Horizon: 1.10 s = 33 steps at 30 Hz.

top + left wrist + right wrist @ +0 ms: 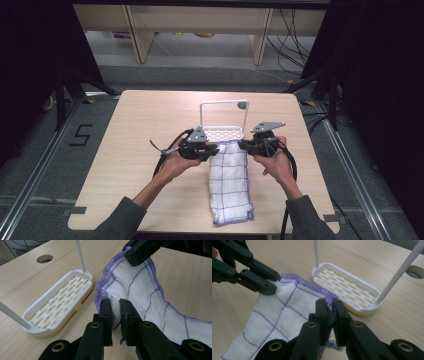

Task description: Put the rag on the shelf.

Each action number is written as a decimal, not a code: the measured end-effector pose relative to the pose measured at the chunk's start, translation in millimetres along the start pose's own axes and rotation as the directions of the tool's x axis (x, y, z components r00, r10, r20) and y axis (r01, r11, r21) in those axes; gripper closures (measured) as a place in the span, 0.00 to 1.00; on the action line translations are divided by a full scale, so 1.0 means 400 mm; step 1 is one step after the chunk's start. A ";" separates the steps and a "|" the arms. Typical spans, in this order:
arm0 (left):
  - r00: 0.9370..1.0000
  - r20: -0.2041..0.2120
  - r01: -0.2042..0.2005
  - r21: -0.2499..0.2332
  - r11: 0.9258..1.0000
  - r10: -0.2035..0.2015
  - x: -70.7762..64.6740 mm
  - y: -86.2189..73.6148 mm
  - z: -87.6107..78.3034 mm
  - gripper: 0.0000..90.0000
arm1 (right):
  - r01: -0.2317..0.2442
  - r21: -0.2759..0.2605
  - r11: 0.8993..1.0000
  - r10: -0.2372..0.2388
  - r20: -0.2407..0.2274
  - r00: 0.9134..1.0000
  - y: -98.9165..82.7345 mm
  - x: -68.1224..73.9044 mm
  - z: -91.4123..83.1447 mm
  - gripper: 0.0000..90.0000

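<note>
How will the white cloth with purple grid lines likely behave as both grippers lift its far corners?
Probably floppy: the cloth sags and wrinkles between the left gripper and right gripper. Likely light, since pinched corners alone carry it. Its terry-like texture suggests little slipping, though its trailing end may drag across the table.

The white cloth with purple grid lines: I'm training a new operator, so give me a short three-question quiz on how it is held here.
1. True or false: the left tool and the right tool each pinch a corner of the white cloth with purple grid lines.
2. What stands just beyond the cloth's held edge? A) a white slotted plastic tray with a tall wire handle; B) a blue mug; C) a metal pan.
3. Where does the cloth's far end lie?

Key:
1. True; both tools' jaws are shut on the purple-stitched edge.
2. A.
3. On the light wooden table, near the person's side.
</note>
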<state>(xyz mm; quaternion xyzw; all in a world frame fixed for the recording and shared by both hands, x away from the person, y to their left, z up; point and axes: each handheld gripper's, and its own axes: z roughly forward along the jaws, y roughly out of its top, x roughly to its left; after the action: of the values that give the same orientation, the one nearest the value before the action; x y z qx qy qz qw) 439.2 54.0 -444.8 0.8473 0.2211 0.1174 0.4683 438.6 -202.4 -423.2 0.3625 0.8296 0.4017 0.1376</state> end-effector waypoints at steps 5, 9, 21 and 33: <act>1.000 0.005 -0.004 -0.021 1.000 0.004 -0.004 0.019 -0.027 0.89 | 0.012 -0.020 1.000 -0.012 -0.003 1.000 0.014 0.006 -0.027 0.94; 0.999 0.019 -0.028 -0.041 0.999 0.028 -0.013 0.046 -0.057 0.90 | 0.021 -0.040 0.999 -0.021 -0.010 1.000 0.028 0.019 -0.051 0.94; 0.997 -0.032 -0.076 -0.098 0.992 0.073 -0.017 0.187 -0.177 0.90 | 0.081 -0.167 0.983 -0.082 -0.002 0.997 0.130 0.051 -0.161 0.95; 0.995 -0.095 -0.048 -0.141 0.989 0.035 0.048 0.296 -0.222 0.90 | 0.090 -0.221 0.971 -0.080 0.051 0.995 0.281 0.015 -0.213 0.96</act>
<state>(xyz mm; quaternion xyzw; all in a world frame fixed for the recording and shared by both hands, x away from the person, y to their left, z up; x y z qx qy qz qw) 451.4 74.2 -297.3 0.8096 0.2159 0.1817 0.5147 445.4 -199.8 -282.2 0.3171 0.7910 0.4785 0.2118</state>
